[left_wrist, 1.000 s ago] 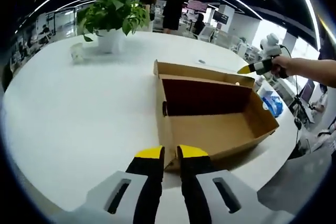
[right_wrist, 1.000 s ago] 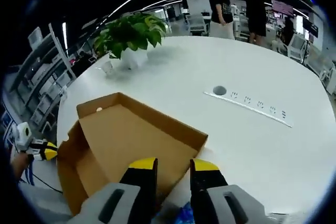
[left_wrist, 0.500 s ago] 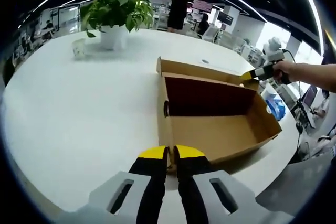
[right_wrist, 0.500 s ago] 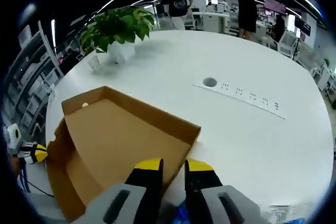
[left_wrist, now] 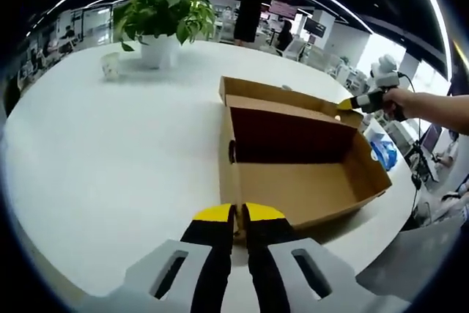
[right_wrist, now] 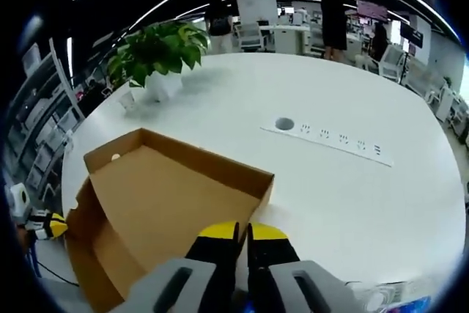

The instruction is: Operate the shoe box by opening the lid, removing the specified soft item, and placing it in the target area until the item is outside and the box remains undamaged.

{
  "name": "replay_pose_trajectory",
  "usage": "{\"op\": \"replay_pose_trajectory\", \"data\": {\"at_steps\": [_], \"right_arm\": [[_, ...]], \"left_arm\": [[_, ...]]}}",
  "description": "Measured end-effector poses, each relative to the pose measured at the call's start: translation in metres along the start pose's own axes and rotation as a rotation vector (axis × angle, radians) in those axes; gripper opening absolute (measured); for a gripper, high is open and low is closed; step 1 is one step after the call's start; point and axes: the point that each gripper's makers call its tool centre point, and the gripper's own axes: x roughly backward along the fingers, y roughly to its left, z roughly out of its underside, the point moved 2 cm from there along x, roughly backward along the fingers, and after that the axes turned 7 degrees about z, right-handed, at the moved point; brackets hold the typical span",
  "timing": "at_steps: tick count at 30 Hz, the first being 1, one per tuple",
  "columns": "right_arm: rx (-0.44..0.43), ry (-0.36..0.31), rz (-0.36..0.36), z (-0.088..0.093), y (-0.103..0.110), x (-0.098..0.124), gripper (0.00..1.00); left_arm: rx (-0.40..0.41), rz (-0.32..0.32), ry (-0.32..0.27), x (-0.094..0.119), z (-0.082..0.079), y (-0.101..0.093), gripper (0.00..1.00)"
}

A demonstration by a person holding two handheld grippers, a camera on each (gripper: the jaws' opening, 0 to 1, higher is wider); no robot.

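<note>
Open box (left_wrist: 300,159) sits on the white bench (left_wrist: 110,152), just past both sets of fingers. Left gripper (left_wrist: 236,215) pinches the near wall's edge, fingers nearly together. Right gripper (right_wrist: 242,233) clamps the lid's rim, fingers pressed close. Blue bag (left_wrist: 382,146) lies right of the box; a plant (left_wrist: 163,16) stands well beyond.

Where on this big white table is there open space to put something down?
Widest free patch: the white table between the open cardboard box and the potted plant. Also free: the stretch between the box and the socket strip. It is crowded at the box's near edge, where the left gripper sits, and its far corner by the right gripper.
</note>
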Motion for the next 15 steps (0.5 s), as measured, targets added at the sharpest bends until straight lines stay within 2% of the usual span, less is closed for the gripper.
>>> {"op": "replay_pose_trajectory", "data": {"at_steps": [15], "right_arm": [[-0.015,-0.04,-0.006,-0.0063,-0.0005,0.0065,0.0]], "left_arm": [[0.03,0.003,-0.002,0.0023,0.0016,-0.0042,0.02]]}}
